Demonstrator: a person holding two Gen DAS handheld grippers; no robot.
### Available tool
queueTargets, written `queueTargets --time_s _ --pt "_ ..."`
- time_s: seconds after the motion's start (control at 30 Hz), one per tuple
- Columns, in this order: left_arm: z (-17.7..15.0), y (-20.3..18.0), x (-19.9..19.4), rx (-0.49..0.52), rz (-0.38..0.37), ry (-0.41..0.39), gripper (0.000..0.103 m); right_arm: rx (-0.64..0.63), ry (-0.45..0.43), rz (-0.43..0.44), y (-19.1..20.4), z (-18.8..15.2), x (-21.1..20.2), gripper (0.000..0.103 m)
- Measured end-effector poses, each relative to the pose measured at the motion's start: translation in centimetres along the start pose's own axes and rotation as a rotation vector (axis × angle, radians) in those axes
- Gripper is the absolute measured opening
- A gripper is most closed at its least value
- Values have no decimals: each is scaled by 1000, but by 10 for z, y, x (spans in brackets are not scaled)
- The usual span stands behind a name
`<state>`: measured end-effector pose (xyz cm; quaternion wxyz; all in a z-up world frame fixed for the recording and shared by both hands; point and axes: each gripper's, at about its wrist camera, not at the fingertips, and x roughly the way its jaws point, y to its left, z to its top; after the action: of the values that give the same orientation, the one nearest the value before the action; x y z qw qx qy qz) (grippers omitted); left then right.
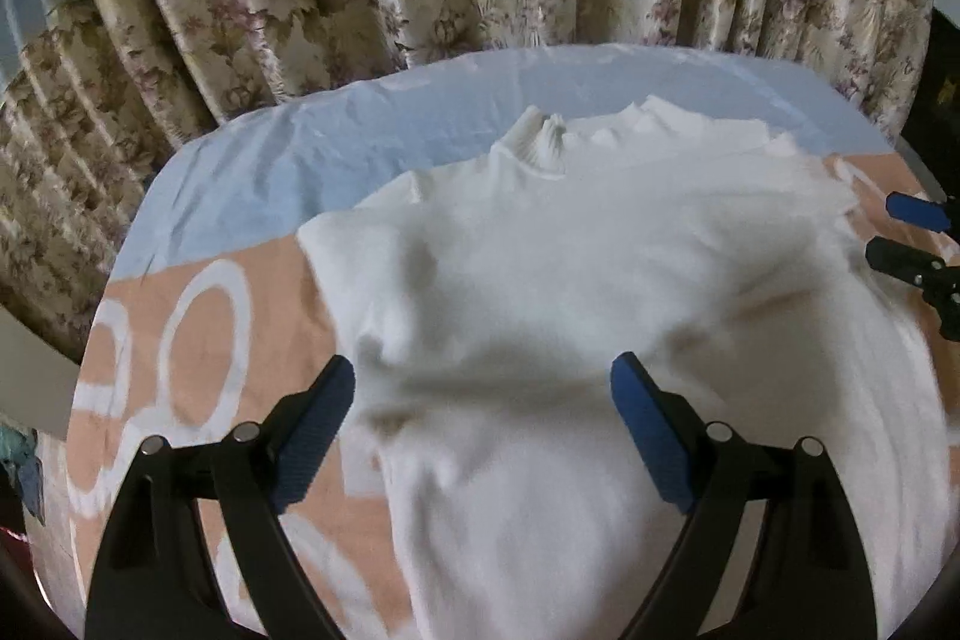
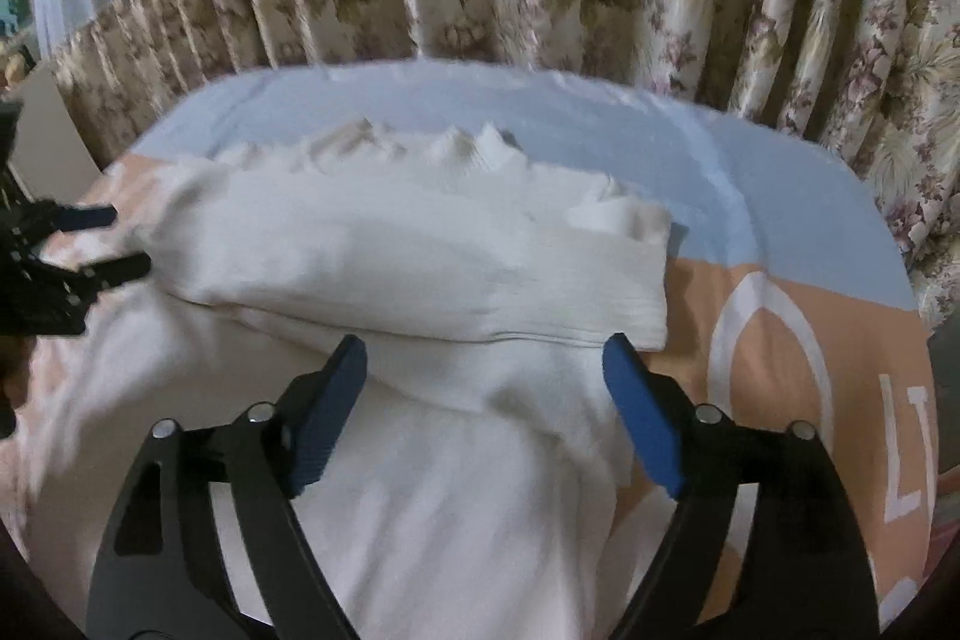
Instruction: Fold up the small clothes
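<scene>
Lying on one bedsheet (image 1: 240, 340), one white garment (image 1: 570, 310) sits under two spread, empty hand-held grippers (image 1: 480, 412) (image 2: 483, 400).

Both wrist views look steeply down, close (2 angles), sharing the white garment (image 1: 540, 280) (image 2: 420, 268).

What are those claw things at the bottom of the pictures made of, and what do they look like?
Each is a two-finger tool. The left gripper and the right gripper have curved black arms that look like plastic, round silver pivot pins, and flat ribbed blue pads on the inner faces. No cables, markings or sleeves are visible.
</scene>
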<state>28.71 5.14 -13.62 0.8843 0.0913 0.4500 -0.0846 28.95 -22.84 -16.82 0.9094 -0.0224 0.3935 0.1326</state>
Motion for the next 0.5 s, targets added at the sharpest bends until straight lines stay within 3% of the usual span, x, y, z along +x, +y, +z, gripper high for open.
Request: queueTargets --time_s 0.1,0.3,0.5 --pt "-13 1 -30 -45 -19 -22 90 11 -44 23 11 -5 -35 100" --pt "-65 10 -94 -138 11 -54 93 7 -49 -2 33 -33 -89 100" --pt "-121 22 -119 -195 50 -20 97 -33 21 -95 49 -90 -114 100"
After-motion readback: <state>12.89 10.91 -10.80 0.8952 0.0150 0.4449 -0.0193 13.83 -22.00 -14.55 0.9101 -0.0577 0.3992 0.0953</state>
